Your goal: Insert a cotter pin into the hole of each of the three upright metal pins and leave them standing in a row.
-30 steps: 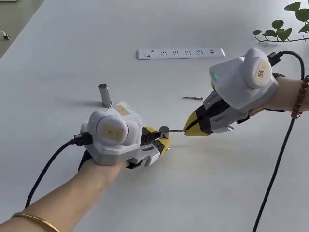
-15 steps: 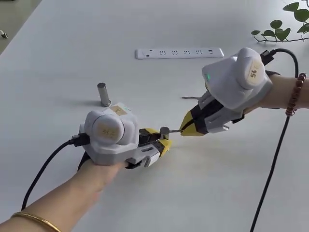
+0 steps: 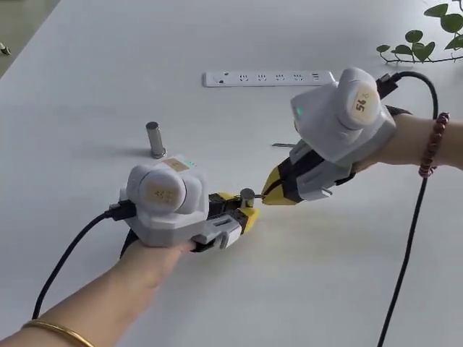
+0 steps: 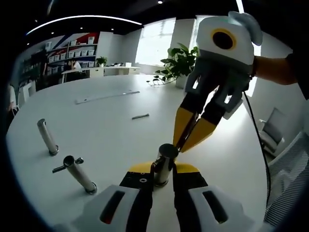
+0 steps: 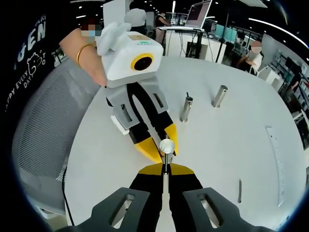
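A short upright metal pin [image 3: 247, 195] stands on the white table, with my left gripper [image 3: 244, 211] shut on its lower part. In the left gripper view the same pin [image 4: 164, 162] rises between the yellow jaws. My right gripper [image 3: 266, 196] comes in from the right, shut on a thin cotter pin [image 3: 257, 195]. The cotter pin's tip meets the metal pin near its top [image 5: 167, 145]. A bare second metal pin [image 3: 154, 139] stands further back on the left. A third metal pin [image 4: 78, 173] stands near it with a cotter pin [image 4: 62, 167] through it.
A loose cotter pin [image 3: 286, 145] lies on the table behind the right gripper. A white power strip [image 3: 269, 78] lies across the back. Plant leaves [image 3: 419, 43] reach in at the far right. Black cables trail from both grippers toward the table's near edge.
My right gripper has moved left, closing the gap to the held metal pin and bringing the cotter pin up to it. The left gripper has stayed nearly still.
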A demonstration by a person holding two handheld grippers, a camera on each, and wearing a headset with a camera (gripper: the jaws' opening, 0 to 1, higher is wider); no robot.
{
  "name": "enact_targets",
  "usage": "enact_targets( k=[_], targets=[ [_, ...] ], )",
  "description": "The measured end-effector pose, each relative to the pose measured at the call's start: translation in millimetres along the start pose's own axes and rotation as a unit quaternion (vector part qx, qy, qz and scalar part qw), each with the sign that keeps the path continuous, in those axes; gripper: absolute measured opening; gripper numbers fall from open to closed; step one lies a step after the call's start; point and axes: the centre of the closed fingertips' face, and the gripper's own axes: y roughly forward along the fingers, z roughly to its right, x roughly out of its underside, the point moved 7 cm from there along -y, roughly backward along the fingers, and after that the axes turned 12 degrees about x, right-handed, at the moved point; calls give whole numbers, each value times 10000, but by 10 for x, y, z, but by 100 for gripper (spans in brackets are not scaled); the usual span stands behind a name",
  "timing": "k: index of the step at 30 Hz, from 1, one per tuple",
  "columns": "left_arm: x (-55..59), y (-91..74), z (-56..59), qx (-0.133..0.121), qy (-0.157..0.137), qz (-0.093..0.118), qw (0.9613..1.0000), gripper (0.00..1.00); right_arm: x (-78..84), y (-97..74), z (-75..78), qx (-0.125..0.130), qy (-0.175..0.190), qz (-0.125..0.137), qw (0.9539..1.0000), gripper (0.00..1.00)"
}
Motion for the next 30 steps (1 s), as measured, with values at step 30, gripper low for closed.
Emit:
enact_targets(
  k=[30],
  targets=[
    [19, -70, 88, -498, 93, -28, 9987, 13, -16, -95, -34, 283, 290, 329, 9986, 0]
  ],
)
